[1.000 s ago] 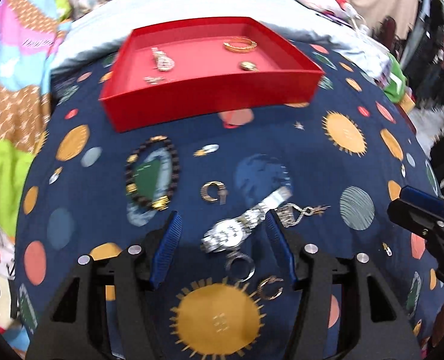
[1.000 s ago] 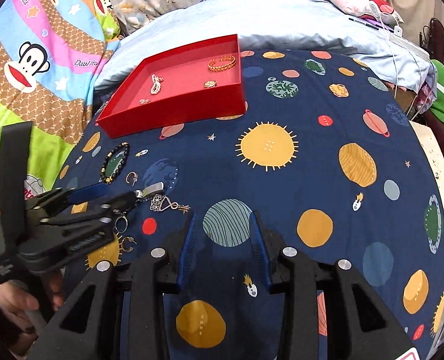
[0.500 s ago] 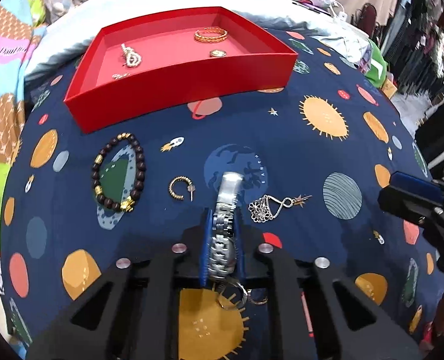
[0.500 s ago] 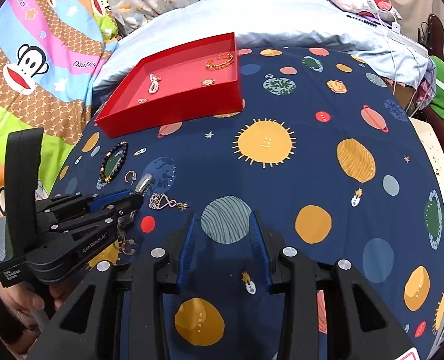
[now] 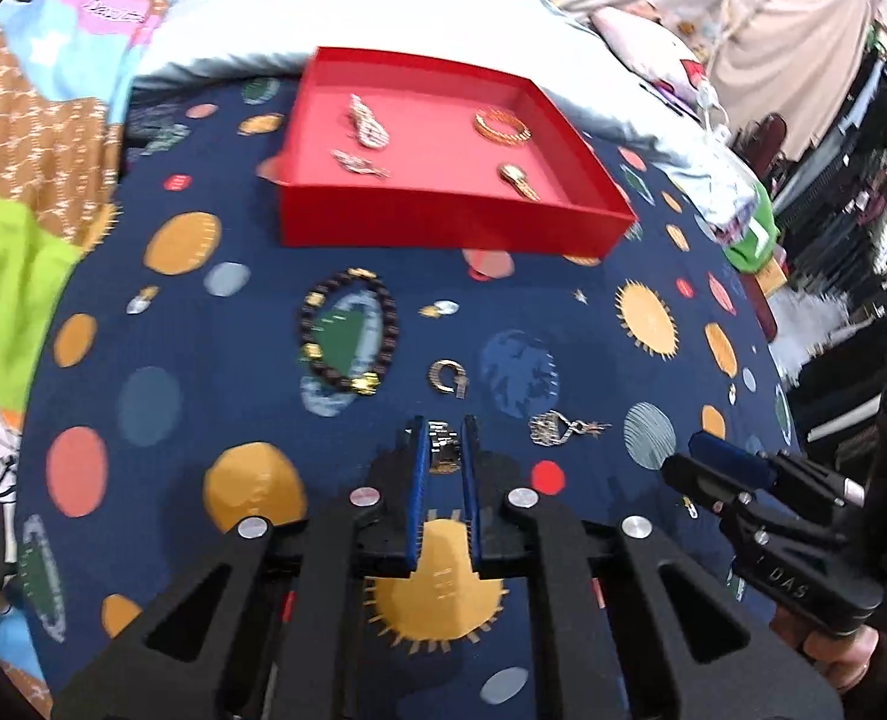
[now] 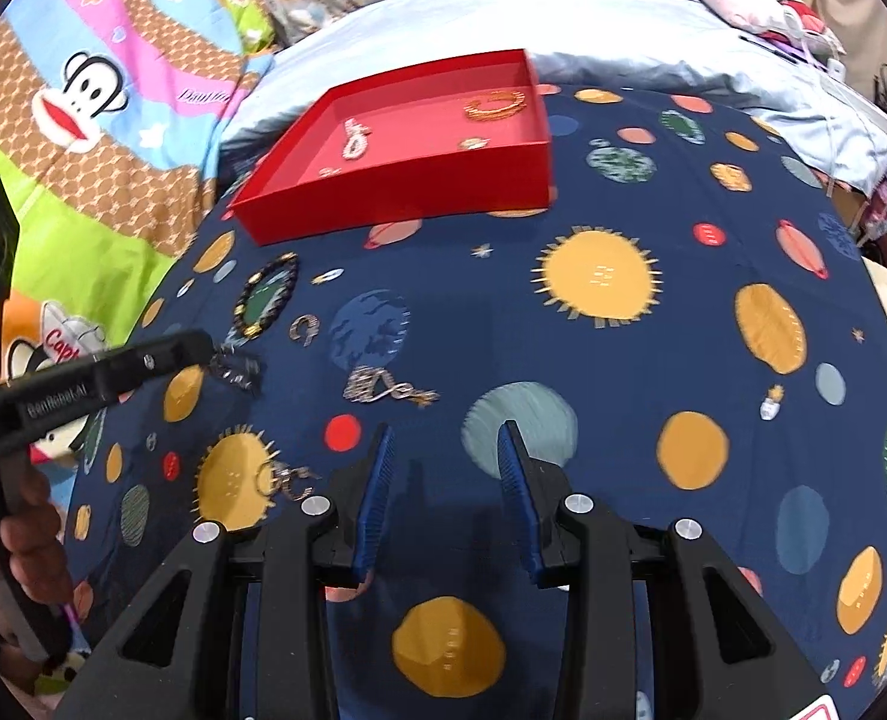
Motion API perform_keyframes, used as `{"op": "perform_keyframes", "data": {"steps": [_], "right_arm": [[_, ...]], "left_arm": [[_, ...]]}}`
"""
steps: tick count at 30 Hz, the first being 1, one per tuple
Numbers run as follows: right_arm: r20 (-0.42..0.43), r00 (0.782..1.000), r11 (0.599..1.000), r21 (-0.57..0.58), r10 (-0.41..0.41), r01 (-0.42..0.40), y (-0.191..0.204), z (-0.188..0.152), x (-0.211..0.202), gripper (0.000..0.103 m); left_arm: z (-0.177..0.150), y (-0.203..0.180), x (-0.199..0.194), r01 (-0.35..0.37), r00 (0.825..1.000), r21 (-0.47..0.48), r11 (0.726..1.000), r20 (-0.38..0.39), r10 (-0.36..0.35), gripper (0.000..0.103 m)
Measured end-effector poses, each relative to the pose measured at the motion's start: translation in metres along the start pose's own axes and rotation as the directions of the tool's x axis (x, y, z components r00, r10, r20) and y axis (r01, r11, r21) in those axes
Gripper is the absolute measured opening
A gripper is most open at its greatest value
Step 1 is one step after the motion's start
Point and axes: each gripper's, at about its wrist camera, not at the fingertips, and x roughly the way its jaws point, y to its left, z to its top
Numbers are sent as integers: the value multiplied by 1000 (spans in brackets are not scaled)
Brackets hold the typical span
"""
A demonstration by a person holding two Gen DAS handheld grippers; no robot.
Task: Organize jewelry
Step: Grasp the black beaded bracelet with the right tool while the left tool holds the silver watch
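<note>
My left gripper (image 5: 443, 438) is shut on a silver watch (image 5: 443, 450) and holds it above the navy planet-print cloth; in the right wrist view the watch (image 6: 236, 372) hangs blurred from its tip. A red tray (image 5: 443, 225) at the back holds a gold bangle (image 5: 502, 127), a silver chain (image 5: 368, 123) and small pieces. On the cloth lie a dark bead bracelet (image 5: 347, 336), a gold hoop earring (image 5: 448, 376) and a silver pendant (image 5: 557, 427). My right gripper (image 6: 446, 450) is open and empty above the cloth, near the pendant (image 6: 383, 389).
Two ring-like pieces (image 6: 284, 480) lie on a yellow sun print near the front left. A pale blue pillow (image 6: 653, 30) and a cartoon monkey blanket (image 6: 83, 90) lie behind the cloth. Clutter stands past the bed's right edge (image 5: 863, 180).
My left gripper closed on the silver watch and lifted it off the cloth, swinging left so the tray sits more centred. The right gripper stayed open and shifted slightly.
</note>
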Motion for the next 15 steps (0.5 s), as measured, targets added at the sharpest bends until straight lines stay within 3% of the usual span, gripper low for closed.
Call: {"op": "perform_keyframes", "data": {"steps": [8, 15], "right_arm": [[-40, 998, 996, -84, 38, -42, 35, -6, 17, 35], [-27, 1000, 995, -101, 10, -13, 32, 7, 29, 35]], "left_arm": [[-5, 20, -15, -50, 999, -39, 998, 17, 51, 9], [-6, 25, -21, -51, 998, -47, 998, 28, 53, 8]]}}
